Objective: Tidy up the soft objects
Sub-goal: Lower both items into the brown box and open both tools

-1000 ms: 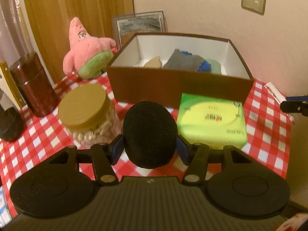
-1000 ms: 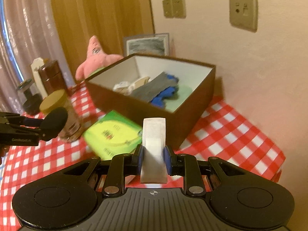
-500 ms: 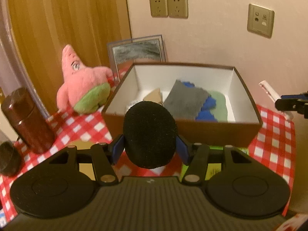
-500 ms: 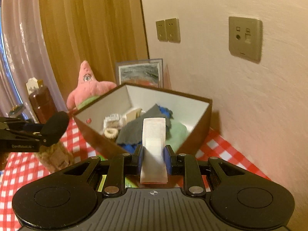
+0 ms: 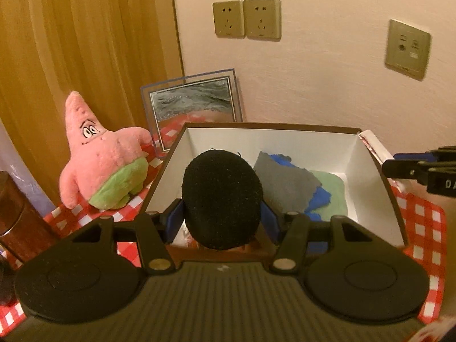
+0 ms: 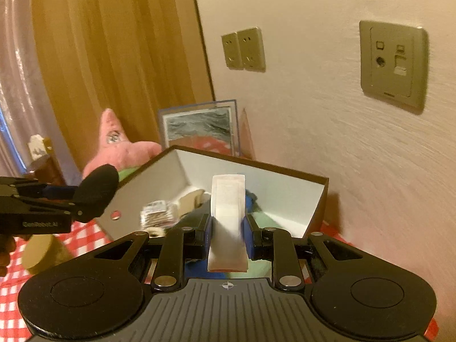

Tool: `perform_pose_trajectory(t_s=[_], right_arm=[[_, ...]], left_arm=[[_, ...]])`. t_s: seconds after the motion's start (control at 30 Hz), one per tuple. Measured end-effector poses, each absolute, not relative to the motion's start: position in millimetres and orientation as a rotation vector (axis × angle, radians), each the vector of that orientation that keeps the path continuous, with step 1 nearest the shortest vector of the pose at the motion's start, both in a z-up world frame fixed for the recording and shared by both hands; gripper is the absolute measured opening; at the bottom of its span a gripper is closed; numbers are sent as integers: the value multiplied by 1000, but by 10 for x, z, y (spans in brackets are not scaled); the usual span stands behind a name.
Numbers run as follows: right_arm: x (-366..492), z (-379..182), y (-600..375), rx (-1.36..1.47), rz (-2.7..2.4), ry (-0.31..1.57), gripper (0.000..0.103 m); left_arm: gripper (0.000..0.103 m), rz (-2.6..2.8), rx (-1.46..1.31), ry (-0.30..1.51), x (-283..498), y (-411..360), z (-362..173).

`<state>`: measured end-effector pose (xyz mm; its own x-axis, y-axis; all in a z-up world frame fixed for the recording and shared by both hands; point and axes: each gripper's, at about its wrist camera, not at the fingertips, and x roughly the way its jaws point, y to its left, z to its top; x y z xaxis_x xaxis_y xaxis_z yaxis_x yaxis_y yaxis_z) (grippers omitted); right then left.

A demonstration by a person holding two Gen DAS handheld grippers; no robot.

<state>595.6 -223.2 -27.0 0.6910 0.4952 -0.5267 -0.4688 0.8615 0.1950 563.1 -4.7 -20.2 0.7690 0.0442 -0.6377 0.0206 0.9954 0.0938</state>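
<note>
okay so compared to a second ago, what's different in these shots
Both tongs have carried their loads forward from over the checked cloth to the brown box. The left tongs are still shut on the black sponge, the right tongs on the white packet. Nothing was released. The cloths in the box and the pink plush lie unchanged.

We see a round black foam pad (image 5: 222, 199) held up over the near edge of the brown, white-lined box (image 5: 353, 154), and a flat white strip packet (image 6: 228, 219) held upright above that box's near side. Inside the box lie a grey cloth (image 5: 285, 182), blue cloth (image 5: 320, 199) and pale green cloth (image 5: 332, 188), overlapping. A pink starfish plush (image 5: 105, 156) stands on the checked cloth just left of the box.
</note>
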Motion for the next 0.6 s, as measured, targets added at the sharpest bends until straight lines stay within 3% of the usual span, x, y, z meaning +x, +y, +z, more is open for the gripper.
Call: perform_pose_trajectory(t_s=[0.6], right_arm=[[6687,-622,-2186,77,446,684,24]], left_arm=[[56,-7,123,777,6569,-139,-560]])
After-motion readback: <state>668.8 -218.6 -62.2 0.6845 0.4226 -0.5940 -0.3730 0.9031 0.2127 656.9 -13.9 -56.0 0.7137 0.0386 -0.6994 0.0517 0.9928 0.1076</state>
